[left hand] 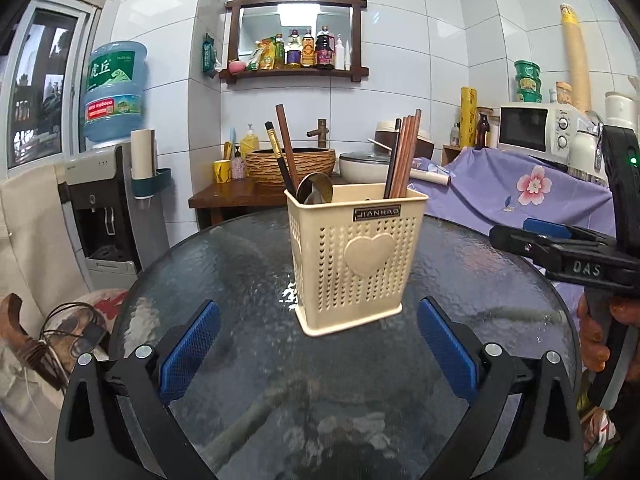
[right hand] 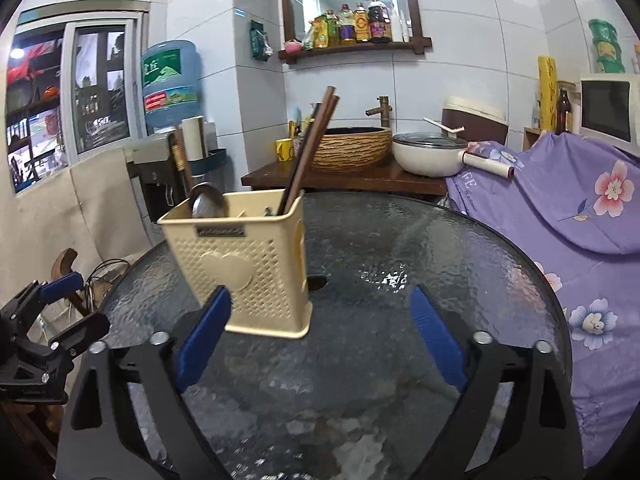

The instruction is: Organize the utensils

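- A cream perforated utensil holder [left hand: 352, 256] with a heart emblem stands upright on the round textured-glass table [left hand: 248, 272], at the centre of the left wrist view and left of centre in the right wrist view [right hand: 244, 264].
- Its right-hand compartment, as the left view shows it, holds a bundle of brown chopsticks [left hand: 404, 156]; the left-hand compartment holds two more dark chopsticks [left hand: 286, 148] and a metal spoon [left hand: 316, 190], bowl up.
- The left gripper [left hand: 320, 344] sits low in its own frame, jaws spread wide and empty, the holder standing beyond and between its blue pads [left hand: 192, 344].
- The right gripper [right hand: 320, 336] is likewise wide open and holds nothing; its left blue pad [right hand: 204, 336] overlaps the holder's lower corner in the picture, though whether they touch cannot be told.
- Each gripper shows at the edge of the other's view: the right one [left hand: 560, 252] at the right edge, the left one [right hand: 44, 340] at lower left.
- A purple floral cloth [right hand: 560, 208] lies to the right of the table.
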Available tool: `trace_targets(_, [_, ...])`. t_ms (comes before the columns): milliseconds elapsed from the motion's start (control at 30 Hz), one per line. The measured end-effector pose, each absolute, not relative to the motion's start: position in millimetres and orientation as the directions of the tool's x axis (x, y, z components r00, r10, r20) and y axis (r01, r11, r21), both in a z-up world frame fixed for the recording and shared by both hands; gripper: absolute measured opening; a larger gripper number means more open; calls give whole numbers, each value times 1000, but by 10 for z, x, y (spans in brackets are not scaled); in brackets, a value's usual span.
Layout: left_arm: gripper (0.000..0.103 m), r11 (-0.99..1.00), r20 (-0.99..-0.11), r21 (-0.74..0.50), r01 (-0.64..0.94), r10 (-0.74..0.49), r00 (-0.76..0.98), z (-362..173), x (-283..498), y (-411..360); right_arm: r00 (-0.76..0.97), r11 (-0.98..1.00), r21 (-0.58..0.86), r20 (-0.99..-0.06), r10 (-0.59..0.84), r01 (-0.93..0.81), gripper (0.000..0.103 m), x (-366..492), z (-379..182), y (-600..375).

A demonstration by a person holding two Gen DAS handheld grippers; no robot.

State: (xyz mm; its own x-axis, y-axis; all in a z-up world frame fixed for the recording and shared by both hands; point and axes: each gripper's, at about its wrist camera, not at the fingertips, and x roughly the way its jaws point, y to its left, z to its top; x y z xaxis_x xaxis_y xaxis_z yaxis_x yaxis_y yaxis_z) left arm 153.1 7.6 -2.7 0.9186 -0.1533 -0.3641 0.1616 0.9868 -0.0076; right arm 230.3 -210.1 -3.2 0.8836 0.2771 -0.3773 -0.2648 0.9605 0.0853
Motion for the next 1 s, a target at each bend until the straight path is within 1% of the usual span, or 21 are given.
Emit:
trace_targets(100, [96,987,-342,-29,158,-158,926,-36,1304,100,888,954,84,-352,297,-286,95,1974,-74,-2031])
trace_targets(167, [96,986,-333,-41,164,-168,928,-45,1155,107,888,951,94,-340,309,-295,97,1818,-74,-2013])
trace_targets(267, [96,988,-326,-23,150,-149,934,-66,957,72,888,942,101,-317,334,-319,97,1552,-54,-1989])
trace_targets(467, [96,988,-308,-43,148,-154,939,-81,689,141,897,935,96,-266,354,-341,97,1116,-24,-2030])
trace_targets(667, [96,986,-291,-89,144,-164,943,-10,540,243,909,933,24,-216,356,-359,97,719,-35,-2046])
trace_targets(833, [96,984,-262,-100,151,-172,949,67,421,229,906,923,-21,-202,372,-384,97,489,-47,-1996])
trace_targets(1000, [96,984,-232,-90,151,-168,958,117,350,194,900,916,-8,-192,392,-400,97,428,-24,-2034])
